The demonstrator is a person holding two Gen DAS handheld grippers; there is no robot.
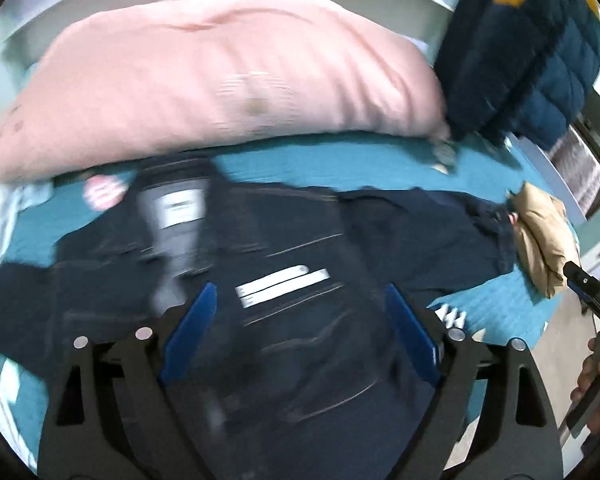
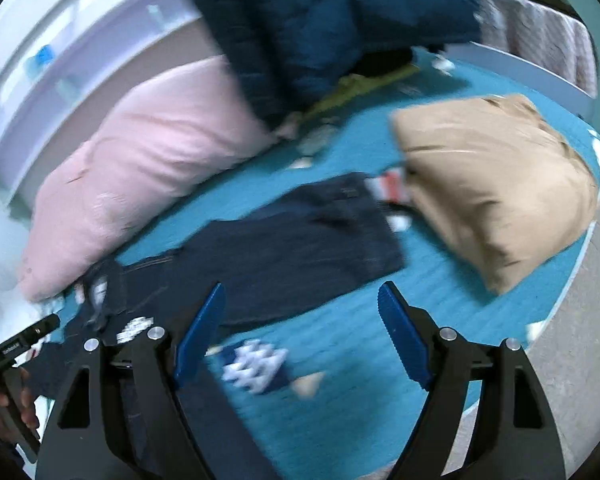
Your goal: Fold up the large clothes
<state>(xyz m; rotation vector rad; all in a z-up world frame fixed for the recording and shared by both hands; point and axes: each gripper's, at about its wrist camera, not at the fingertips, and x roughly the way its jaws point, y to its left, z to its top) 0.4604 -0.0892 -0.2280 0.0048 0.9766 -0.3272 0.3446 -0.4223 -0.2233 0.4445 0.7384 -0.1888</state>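
Observation:
A dark navy garment (image 1: 300, 248) with white label stripes lies spread on the teal bedspread (image 1: 340, 160). My left gripper (image 1: 300, 300) is open above its middle, with nothing between the blue fingers (image 1: 196, 320). In the right wrist view the same garment (image 2: 292, 248) lies stretched across the bed, one end near the tan folded pile. My right gripper (image 2: 302, 300) is open and empty, above the garment's near edge and the bedspread (image 2: 440, 272). Both views are motion-blurred.
A pink pillow (image 1: 220, 80) lies at the back of the bed. A blue puffer jacket (image 1: 532, 52) hangs at the back right. A tan folded garment (image 2: 496, 184) sits on the right. A small blue-and-white item (image 2: 256, 364) lies near the front. Bed edge and floor (image 2: 572, 360) are right.

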